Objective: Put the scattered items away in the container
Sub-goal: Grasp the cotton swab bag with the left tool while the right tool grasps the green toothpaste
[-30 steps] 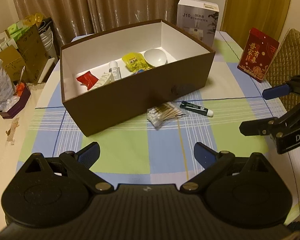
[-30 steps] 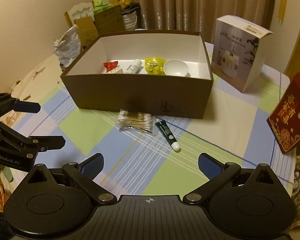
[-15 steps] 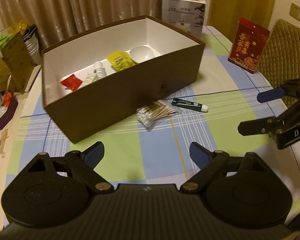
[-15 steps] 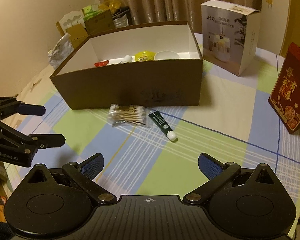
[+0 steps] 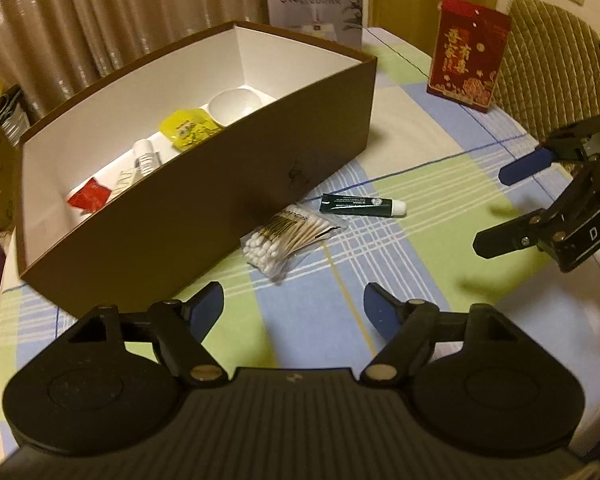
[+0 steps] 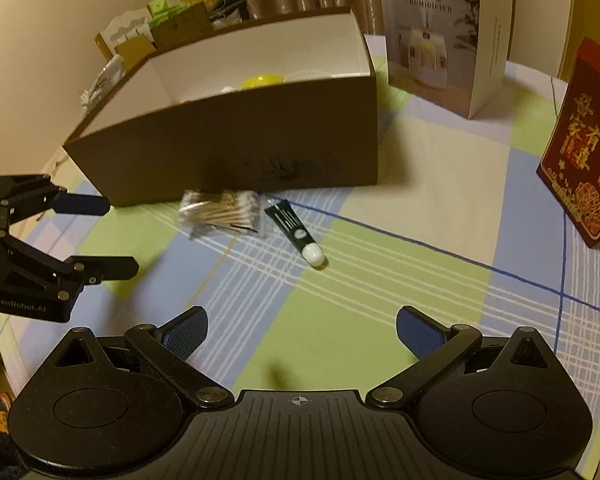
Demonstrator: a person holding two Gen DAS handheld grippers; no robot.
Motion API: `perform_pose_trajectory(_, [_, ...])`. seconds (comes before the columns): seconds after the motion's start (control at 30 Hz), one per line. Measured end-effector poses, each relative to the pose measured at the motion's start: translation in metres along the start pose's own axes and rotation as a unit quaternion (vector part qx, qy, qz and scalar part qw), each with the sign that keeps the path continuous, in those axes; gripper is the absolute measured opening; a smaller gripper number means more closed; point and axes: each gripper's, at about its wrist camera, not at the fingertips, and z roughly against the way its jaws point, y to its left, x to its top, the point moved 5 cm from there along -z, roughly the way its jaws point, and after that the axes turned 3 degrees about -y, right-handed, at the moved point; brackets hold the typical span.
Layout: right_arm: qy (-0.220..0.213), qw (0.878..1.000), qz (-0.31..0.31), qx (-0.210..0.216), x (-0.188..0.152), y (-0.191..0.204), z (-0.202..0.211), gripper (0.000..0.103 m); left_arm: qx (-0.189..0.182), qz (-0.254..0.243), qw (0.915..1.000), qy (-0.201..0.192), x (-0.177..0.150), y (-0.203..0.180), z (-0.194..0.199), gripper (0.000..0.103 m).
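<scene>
Left gripper: my left gripper point(image 5: 293, 300) hangs above the checked tablecloth point(image 5: 400, 272) with nothing between its blue pads; its jaws have just been closing and now stand partly apart, narrower than the right one's.
Right gripper: my right gripper point(image 6: 302, 330) has its jaws spread wide and bare, pointed down over the cloth in front of the box.
Container: the brown box point(image 5: 204, 196) with a white inside sits open on the table, its long wall facing me.
Already inside: I see a white bowl point(image 5: 234, 106), a yellow packet point(image 5: 188, 132), a white bottle point(image 5: 146, 156) lying flat and a red packet point(image 5: 90, 198) along the box floor.
Loose items: a clear bag of cotton swabs point(image 5: 290, 236) lies on the cloth just in front of the box wall; a dark green tube point(image 5: 360, 205) with a white cap lies just beside it, cap pointing away from the box.
Gap to items: both grippers are clear of the swabs and the tube, touching neither.
Surroundings: a white humidifier carton point(image 6: 444, 36) stands behind the box, and a red and gold packet point(image 6: 580, 152) stands upright to the right.
</scene>
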Motion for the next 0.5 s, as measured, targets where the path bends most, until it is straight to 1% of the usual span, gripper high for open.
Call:
perform_pose_trajectory(0.2, [0.013,1.000,-0.012,0.000,0.001,-0.016,-0.012,0.103,-0.011,-0.044,0.9989,0.009,0.006,0.000,-0.023,0.065])
perform_pose_trajectory(0.37, [0.032,0.999,-0.012,-0.001,0.000,-0.032,-0.022,0.103,-0.014,-0.080,0.9966,0.015,0.010,0.000,-0.038,0.064])
perform_pose_trajectory(0.5, [0.036,0.999,-0.019,-0.008,0.001,-0.047,-0.027,0.103,-0.020,-0.105,0.9942,0.016,0.013,0.001,-0.049,0.063])
